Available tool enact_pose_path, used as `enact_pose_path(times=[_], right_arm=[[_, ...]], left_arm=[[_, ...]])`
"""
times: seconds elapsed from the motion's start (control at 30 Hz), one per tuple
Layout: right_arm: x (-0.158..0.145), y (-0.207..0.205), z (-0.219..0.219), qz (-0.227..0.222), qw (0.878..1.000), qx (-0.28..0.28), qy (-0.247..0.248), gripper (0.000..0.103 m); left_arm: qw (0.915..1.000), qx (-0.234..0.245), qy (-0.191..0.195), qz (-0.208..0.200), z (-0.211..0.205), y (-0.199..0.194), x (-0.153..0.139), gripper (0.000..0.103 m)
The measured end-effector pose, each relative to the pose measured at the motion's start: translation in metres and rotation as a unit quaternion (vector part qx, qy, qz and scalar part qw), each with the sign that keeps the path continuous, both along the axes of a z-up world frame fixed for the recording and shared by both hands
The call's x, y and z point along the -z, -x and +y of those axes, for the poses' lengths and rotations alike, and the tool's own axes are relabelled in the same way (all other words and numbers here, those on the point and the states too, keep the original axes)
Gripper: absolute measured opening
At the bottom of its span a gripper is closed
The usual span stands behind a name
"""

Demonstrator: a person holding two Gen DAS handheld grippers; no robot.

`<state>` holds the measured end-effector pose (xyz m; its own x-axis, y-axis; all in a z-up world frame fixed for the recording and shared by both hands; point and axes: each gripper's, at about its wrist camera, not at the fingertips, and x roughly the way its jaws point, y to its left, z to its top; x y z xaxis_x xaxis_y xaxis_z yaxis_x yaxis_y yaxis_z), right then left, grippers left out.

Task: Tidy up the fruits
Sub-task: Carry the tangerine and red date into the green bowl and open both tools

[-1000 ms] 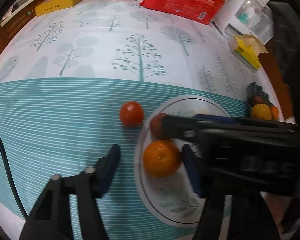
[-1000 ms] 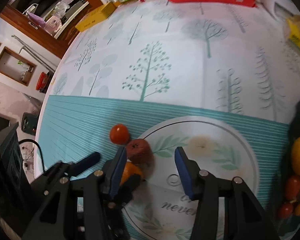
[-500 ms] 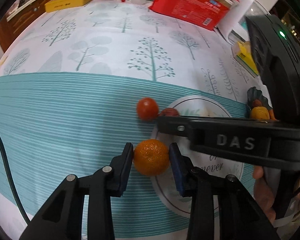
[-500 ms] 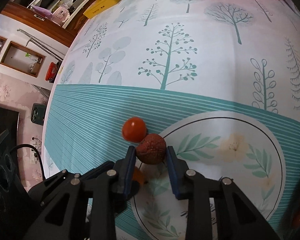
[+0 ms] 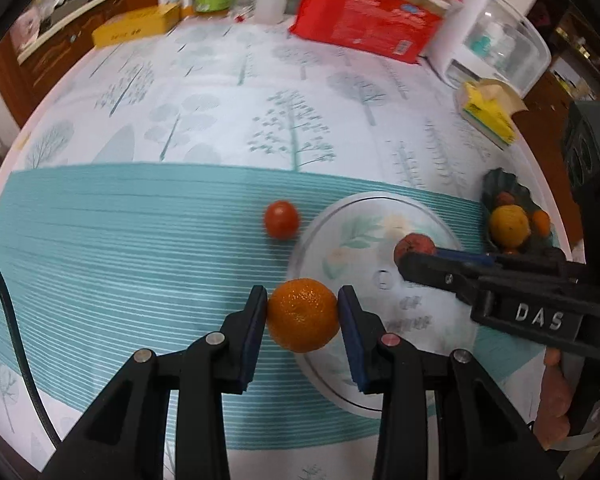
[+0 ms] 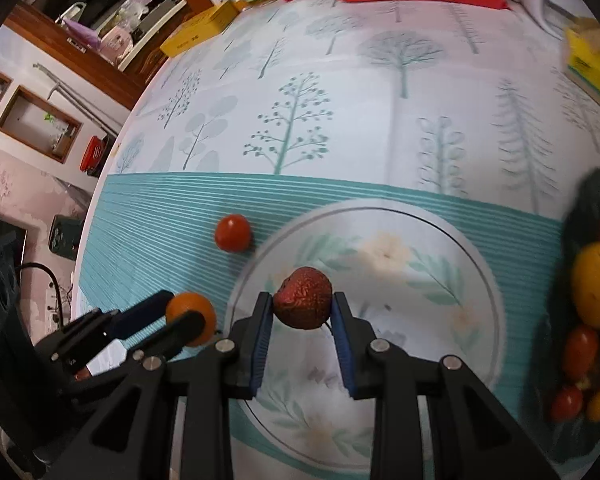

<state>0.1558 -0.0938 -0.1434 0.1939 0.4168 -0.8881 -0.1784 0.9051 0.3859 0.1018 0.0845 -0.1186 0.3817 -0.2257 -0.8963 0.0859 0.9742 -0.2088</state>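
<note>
Tree-patterned cloth covers the counter (image 5: 220, 92). Over the white plate (image 6: 440, 248), the left tool (image 5: 302, 314) grips an orange mandarin (image 5: 302, 314). The right tool (image 6: 302, 306) grips a rough dark-red fruit (image 6: 304, 300).

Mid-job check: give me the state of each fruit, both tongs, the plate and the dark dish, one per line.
Left tongs: shut on the orange.
Orange: gripped between the blue pads.
Right tongs: shut on the dark red fruit.
Dark red fruit: gripped, over the plate.
Tomato: loose on the striped cloth, beside the plate.
Plate: nothing resting on it.
Dark dish: holding several fruits.
</note>
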Motion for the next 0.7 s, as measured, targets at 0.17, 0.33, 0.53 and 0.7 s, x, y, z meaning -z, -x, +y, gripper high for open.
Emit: enact_pose_path(times=[0.17, 0.33, 0.53, 0.7], right_arm=[[-0.017, 0.030, -0.027, -0.022, 1.000, 0.022, -0.002, 0.030], [-0.040, 0.065, -0.070, -0.056, 0.997, 0.060, 0.005, 0.030], [-0.067, 0.097, -0.141, -0.093, 0.987, 0.131, 0.029, 0.030], [-0.096, 0.104, -0.198, -0.131, 0.971, 0.188, 0.061, 0.030]], left_arm=[[0.9987, 0.039, -0.015, -0.028, -0.034, 0.011, -0.031, 0.035], [0.9937, 0.092, -0.029, -0.058, -0.080, 0.017, -0.065, 0.035], [0.9795, 0.172, -0.022, -0.102, -0.155, 0.009, -0.116, 0.035], [0.9652, 0.228, -0.037, -0.123, -0.217, -0.006, -0.142, 0.035]])
